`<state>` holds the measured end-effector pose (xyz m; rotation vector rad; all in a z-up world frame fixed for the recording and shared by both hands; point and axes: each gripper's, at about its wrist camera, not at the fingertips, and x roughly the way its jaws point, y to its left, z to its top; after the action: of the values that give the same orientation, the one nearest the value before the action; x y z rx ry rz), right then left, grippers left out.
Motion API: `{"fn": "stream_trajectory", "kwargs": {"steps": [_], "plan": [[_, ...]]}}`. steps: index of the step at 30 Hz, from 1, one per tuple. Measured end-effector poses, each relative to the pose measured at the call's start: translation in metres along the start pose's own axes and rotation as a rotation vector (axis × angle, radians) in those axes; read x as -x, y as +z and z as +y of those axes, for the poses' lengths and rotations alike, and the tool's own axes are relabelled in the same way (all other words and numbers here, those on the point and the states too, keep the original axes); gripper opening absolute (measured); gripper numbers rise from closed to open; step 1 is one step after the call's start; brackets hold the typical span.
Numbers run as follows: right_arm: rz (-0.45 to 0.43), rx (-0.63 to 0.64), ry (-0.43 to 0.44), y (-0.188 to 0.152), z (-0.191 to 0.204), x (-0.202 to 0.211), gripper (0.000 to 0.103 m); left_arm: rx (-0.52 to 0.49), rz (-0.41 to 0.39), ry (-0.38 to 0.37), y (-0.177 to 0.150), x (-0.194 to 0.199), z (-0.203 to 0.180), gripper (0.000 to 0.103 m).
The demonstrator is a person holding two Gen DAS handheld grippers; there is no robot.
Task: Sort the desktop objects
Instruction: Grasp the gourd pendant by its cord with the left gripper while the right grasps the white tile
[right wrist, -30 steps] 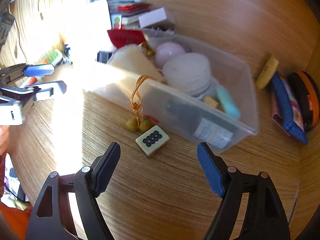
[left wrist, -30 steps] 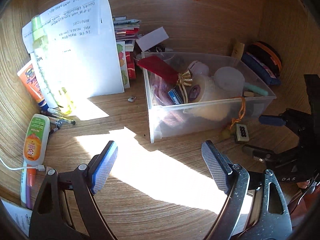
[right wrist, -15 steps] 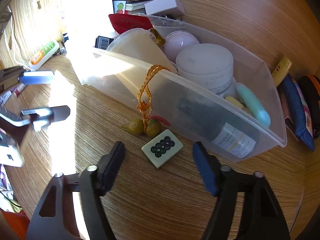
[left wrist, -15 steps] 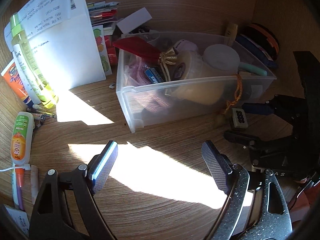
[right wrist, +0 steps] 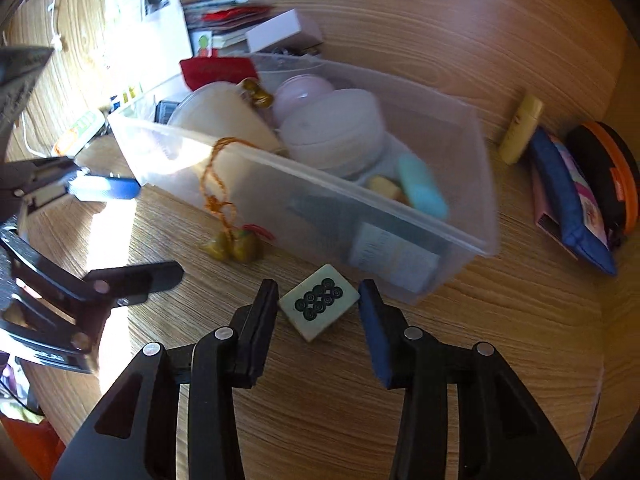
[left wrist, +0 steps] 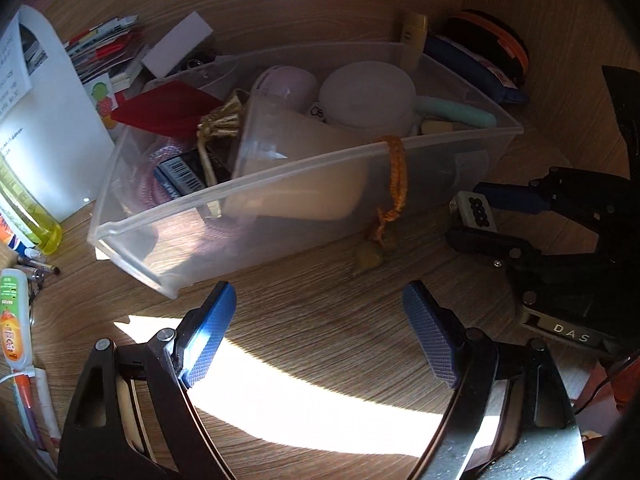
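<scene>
On the left of the desk (left wrist: pixel 320 332), a sheet of paper (left wrist: pixel 44 120), a yellow bottle (left wrist: pixel 28 212) and an orange-labelled tube (left wrist: pixel 14 320) lie outside the clear plastic bin (left wrist: pixel 240 216), so sorting looks only partly done. The left gripper (left wrist: pixel 316 340) hovers over bare wood in front of the bin with its fingers spread wide and nothing between them.

The bin already holds a red pouch (left wrist: pixel 168 110), a clear cup (left wrist: pixel 288 168), a white round jar (right wrist: pixel 336 132) and a mint-green piece (right wrist: pixel 424 192). An orange cord (left wrist: pixel 396 176) hangs over its front wall, with small yellowish charms (right wrist: pixel 234 246) resting on the desk below.

To the right, the mahjong tile (right wrist: pixel 318 306) lies on the desk just in front of the bin, between the fingers of the right gripper (right wrist: pixel 318 312). The fingers are parted on either side of it; one may be touching a corner, though blur hides this.

Only the right wrist view shows the tile's face clearly; the left view shows its position between the fingers from the side. Further right, a blue pouch (right wrist: pixel 568 200) and a black-and-orange case (right wrist: pixel 608 176) are also unsorted.
</scene>
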<state>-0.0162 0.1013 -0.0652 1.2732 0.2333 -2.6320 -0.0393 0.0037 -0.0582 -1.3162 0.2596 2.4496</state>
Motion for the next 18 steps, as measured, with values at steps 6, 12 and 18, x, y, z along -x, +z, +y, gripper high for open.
{"fn": "stream_trajectory", "kwargs": {"steps": [6, 12, 18], "plan": [[-0.029, -0.024, 0.003, -0.003, -0.014, 0.012, 0.038, -0.023, 0.009, -0.007, 0.009, -0.008, -0.014, 0.081], [-0.043, -0.032, 0.026, -0.006, -0.022, 0.014, 0.038, -0.007, 0.032, 0.017, 0.015, -0.016, -0.022, 0.069], [-0.042, -0.031, 0.044, -0.004, -0.022, 0.007, 0.038, -0.006, 0.041, 0.016, 0.019, -0.021, -0.027, 0.060]]}}
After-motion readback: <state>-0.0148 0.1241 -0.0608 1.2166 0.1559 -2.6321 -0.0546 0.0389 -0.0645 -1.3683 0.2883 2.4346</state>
